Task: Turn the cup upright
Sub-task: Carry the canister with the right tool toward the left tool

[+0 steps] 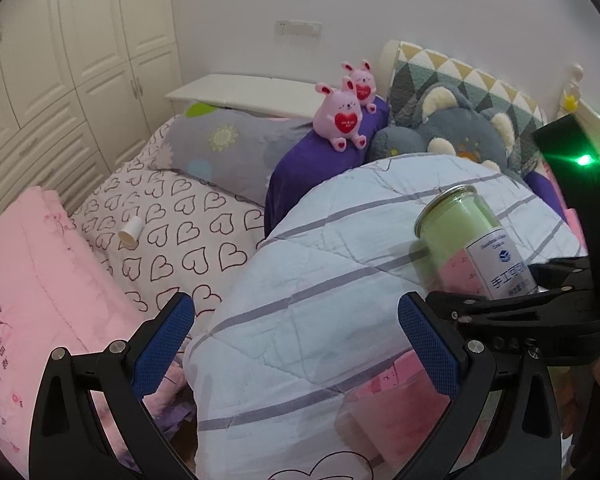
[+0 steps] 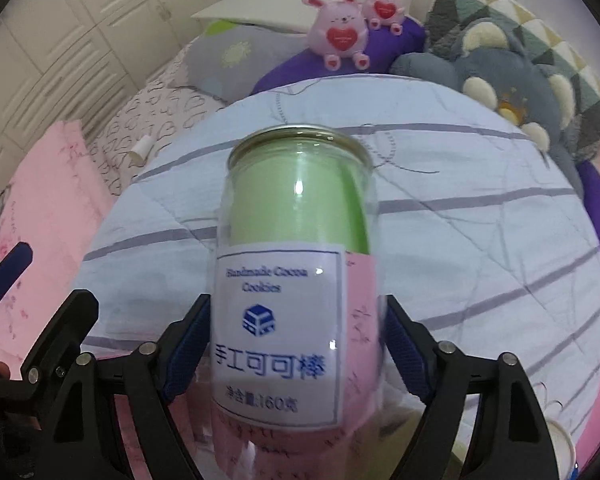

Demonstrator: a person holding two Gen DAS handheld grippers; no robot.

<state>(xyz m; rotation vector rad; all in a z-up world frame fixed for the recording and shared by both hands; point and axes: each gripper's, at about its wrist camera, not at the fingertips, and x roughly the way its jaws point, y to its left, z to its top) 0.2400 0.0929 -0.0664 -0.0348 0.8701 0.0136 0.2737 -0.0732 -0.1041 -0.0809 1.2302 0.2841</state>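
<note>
The cup (image 2: 292, 248) is a clear jar with a metal rim, green and pink paper inside and a white label. My right gripper (image 2: 296, 344) is shut on its labelled lower body and holds it above the striped quilt, rim pointing away and up. In the left wrist view the cup (image 1: 464, 232) shows at the right, tilted, held by the right gripper (image 1: 540, 284). My left gripper (image 1: 296, 332) is open and empty, left of the cup, over the quilt.
A pale blue striped quilt (image 1: 320, 272) lies folded on the bed. A pink quilt (image 1: 32, 300) is at left, a small white tube (image 1: 131, 232) on the heart sheet. Pink bunny toys (image 1: 342, 114), a grey plush (image 1: 460, 128) and pillows sit at the headboard.
</note>
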